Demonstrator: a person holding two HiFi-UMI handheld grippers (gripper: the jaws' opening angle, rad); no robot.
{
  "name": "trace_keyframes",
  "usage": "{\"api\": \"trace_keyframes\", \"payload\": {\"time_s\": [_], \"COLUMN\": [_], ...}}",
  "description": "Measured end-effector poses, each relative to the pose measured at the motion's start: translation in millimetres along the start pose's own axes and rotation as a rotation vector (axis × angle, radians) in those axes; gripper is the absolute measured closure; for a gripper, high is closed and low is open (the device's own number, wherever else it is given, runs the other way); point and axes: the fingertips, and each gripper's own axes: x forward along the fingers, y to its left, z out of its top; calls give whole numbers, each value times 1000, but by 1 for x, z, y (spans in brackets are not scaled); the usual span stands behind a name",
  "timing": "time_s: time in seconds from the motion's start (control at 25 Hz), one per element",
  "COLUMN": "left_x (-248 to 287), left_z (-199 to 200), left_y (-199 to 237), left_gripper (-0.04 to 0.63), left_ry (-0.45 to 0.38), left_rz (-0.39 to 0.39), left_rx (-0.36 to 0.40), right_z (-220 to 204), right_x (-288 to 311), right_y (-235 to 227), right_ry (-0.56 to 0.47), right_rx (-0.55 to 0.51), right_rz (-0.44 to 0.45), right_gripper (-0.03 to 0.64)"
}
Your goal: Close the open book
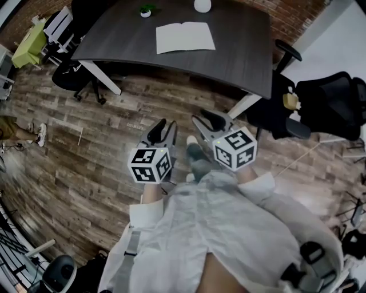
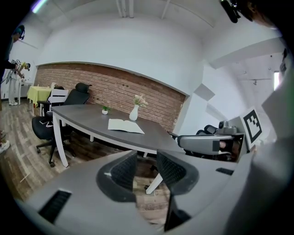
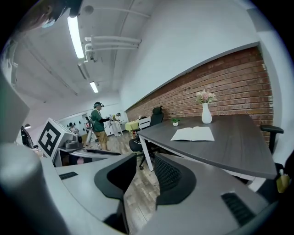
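Observation:
The open book [image 1: 185,37] lies flat with its white pages up on the dark grey table [image 1: 240,51], at the far side of it. It also shows in the left gripper view as the book [image 2: 125,125] and in the right gripper view as the book [image 3: 193,133]. My left gripper [image 1: 163,130] and right gripper [image 1: 206,121] hang side by side over the wooden floor, well short of the table's near edge. The left gripper [image 2: 146,158] is open with nothing between its jaws. The right gripper [image 3: 144,160] is open too, and holds nothing.
A white vase [image 1: 202,6] and a small potted plant [image 1: 146,11] stand behind the book. Black office chairs sit at the table's left end [image 1: 74,74] and to its right [image 1: 334,103]. A yellow-green table [image 1: 28,43] and a standing person [image 3: 98,124] are farther off.

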Motion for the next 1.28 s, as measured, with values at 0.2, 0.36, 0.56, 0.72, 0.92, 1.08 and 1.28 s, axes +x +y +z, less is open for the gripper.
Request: {"api": "trace_keyframes", "payload": {"time_s": [0.2,0.36,0.56,0.72,0.92,1.08,1.28], "left_x": [41,79,123,148,164,175,188], "left_z": [37,67,97,117,127,127,124], "left_y": [26,44,60,70,82,87,95], "left_gripper": [480,480,480,480,480,480,480], "left_ry": [-14,-16,-13,-17,-19,-1,17], "left_rz": [1,-15,-13,6,36,38,32], "left_rx": [-3,-6,4,14,-6,-25,-55], "right_z": [24,51,77,91,96,94,87], "right_x": [41,75,111,132,146,147,152], "right_y": [-38,-71,-107,-129,-140,-154,-168], "right_ry": [6,-3,-3,-2,28,39,67], "right_rx": [10,16,2,-4,-1,19,44], "right_rz": [8,15,56,83,143,136,119], "right_gripper": [515,515,515,515,515,515,515]}}
